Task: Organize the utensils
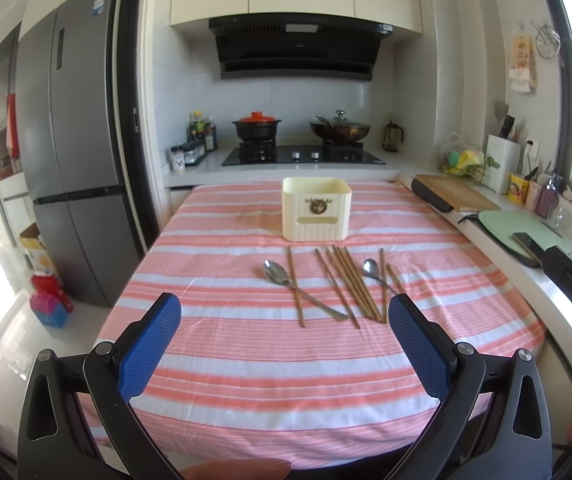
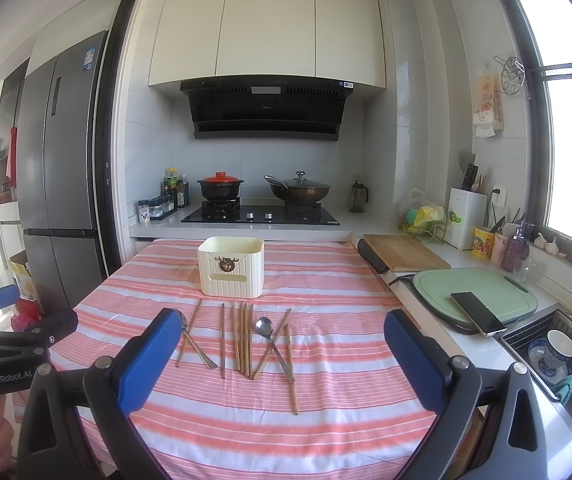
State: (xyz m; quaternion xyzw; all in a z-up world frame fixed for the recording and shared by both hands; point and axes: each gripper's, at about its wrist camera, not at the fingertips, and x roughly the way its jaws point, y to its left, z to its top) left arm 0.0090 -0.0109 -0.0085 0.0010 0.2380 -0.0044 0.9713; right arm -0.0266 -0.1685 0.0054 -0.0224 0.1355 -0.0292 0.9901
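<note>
Several wooden chopsticks (image 1: 350,284) lie spread on the pink striped tablecloth (image 1: 245,360), with two metal spoons among them: one at the left (image 1: 275,272), one at the right (image 1: 372,269). Behind them stands a cream ribbed utensil box (image 1: 316,208), open at the top. My left gripper (image 1: 284,312) is open, hovering short of the utensils. In the right wrist view the chopsticks (image 2: 243,336), the spoons (image 2: 265,326) and the box (image 2: 231,266) show again. My right gripper (image 2: 281,332) is open too, above the near side of the utensils, holding nothing.
A counter runs along the right with a wooden cutting board (image 2: 404,252), a green board (image 2: 474,284) carrying a phone (image 2: 478,314), and a sink (image 2: 554,352) with dishes. A stove with pots (image 2: 259,206) is behind the table. A fridge (image 1: 69,152) stands at the left.
</note>
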